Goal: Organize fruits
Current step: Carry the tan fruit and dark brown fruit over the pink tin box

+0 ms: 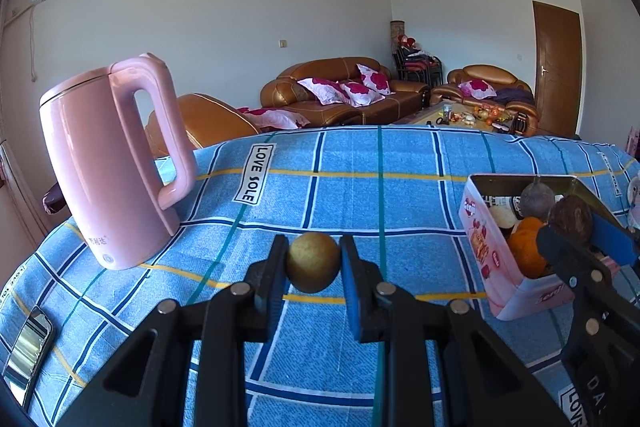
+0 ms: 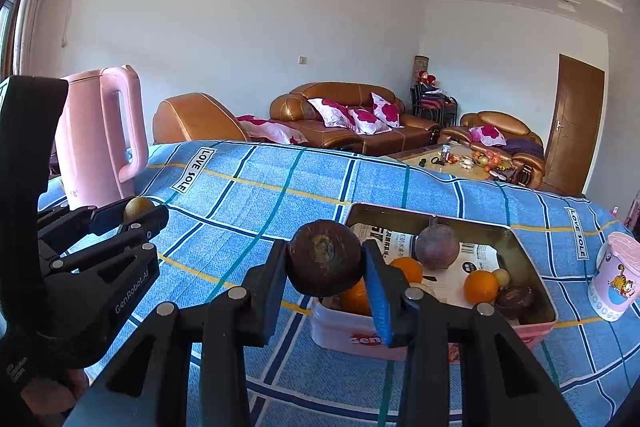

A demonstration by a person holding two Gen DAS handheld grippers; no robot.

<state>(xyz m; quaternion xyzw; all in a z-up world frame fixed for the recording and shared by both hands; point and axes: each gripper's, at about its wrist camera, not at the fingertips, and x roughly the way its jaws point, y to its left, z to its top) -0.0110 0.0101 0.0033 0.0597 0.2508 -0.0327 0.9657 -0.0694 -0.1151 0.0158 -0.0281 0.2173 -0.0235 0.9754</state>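
Left wrist view: the left gripper clamps a small yellow-brown fruit above the blue plaid cloth, left of the pink tin.

Right wrist view: the right gripper pinches a dark brown fruit at the tin's near-left corner; oranges lie inside the tin.

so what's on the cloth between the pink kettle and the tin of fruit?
Bare checked cloth between the pink kettle and the tin, apart from its LOVE SOLE label; clearest in the left wrist view.

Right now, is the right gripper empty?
No: the right gripper has its fingers clamped on a dark brown round fruit by the near edge of the pink tin.
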